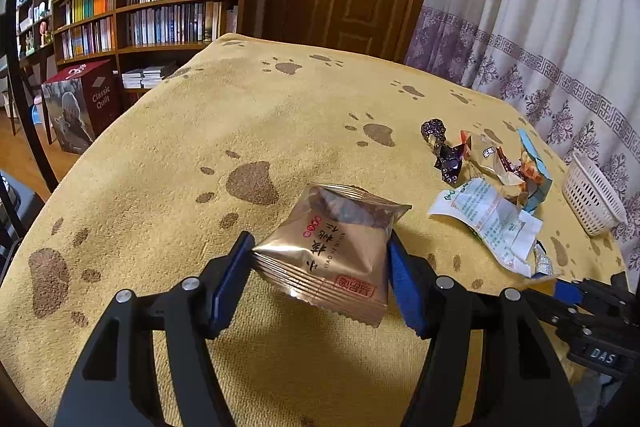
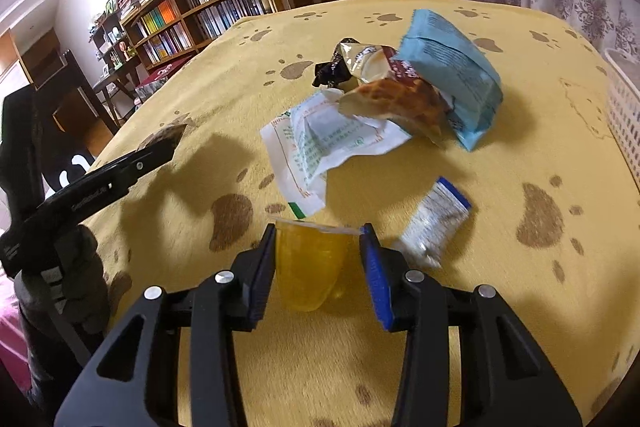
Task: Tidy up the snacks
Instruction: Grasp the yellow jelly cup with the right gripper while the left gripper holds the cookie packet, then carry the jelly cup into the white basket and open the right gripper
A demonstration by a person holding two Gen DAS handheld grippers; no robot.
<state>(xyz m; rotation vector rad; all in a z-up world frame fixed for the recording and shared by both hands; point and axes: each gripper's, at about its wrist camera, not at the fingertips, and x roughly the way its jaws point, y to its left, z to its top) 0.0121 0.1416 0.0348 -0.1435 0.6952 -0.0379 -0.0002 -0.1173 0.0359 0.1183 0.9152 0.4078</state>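
While the left gripper (image 1: 320,247) is clamping a gold snack packet (image 1: 332,247) printed with Chinese characters and a red seal, the right gripper (image 2: 318,239) is pinching a yellow jelly cup (image 2: 310,263) between its blue pads, just above the bench (image 1: 180,155). A yellow cloth with brown paw prints is covering the bench. More snacks (image 2: 420,87) are lying in a heap near a white basket (image 1: 592,195), with 1 small white sachet (image 2: 434,223) beside the cup. A box (image 1: 86,103) reading "Classic Quilt" is standing by the bookshelves (image 1: 160,11).
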